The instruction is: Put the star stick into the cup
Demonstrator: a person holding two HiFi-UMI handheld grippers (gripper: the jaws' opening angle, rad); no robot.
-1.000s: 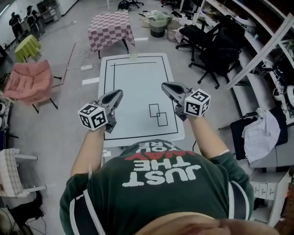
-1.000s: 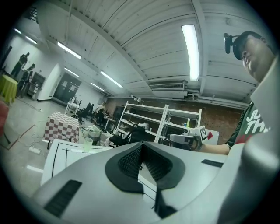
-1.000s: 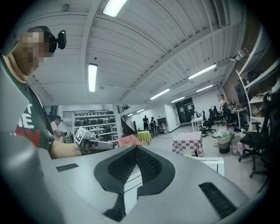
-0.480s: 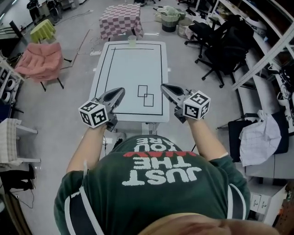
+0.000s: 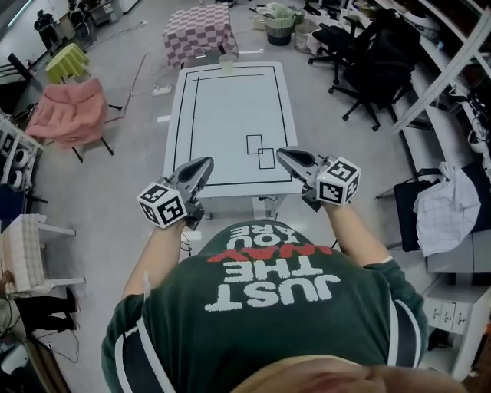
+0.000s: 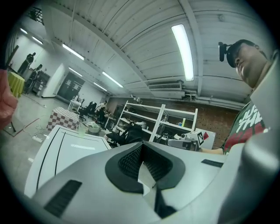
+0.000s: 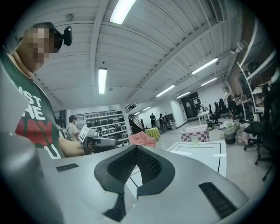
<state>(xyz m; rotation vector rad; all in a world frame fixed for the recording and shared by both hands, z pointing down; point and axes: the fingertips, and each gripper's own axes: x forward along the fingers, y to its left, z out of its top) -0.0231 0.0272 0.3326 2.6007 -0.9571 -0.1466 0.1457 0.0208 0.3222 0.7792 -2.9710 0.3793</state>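
A white table (image 5: 230,107) with a black outline stands ahead of me in the head view. A pale translucent cup (image 5: 226,61) sits at its far edge, also visible as the cup (image 6: 81,130) and the cup (image 7: 194,141) in the gripper views. Two small overlapping rectangles (image 5: 260,151) are drawn near the table's front right. No star stick shows in any view. My left gripper (image 5: 202,166) (image 6: 142,148) and right gripper (image 5: 285,156) (image 7: 137,150) hover at the table's near edge, both shut and empty.
A chair draped in pink cloth (image 5: 69,115) stands to the left. A checkered table (image 5: 199,31) and a bin (image 5: 280,15) are beyond the far edge. Black office chairs (image 5: 376,69) and shelving line the right side.
The table has slid farther away in the head view. Both grippers, earlier over its front part, now sit at its near edge. Their jaws stay shut.
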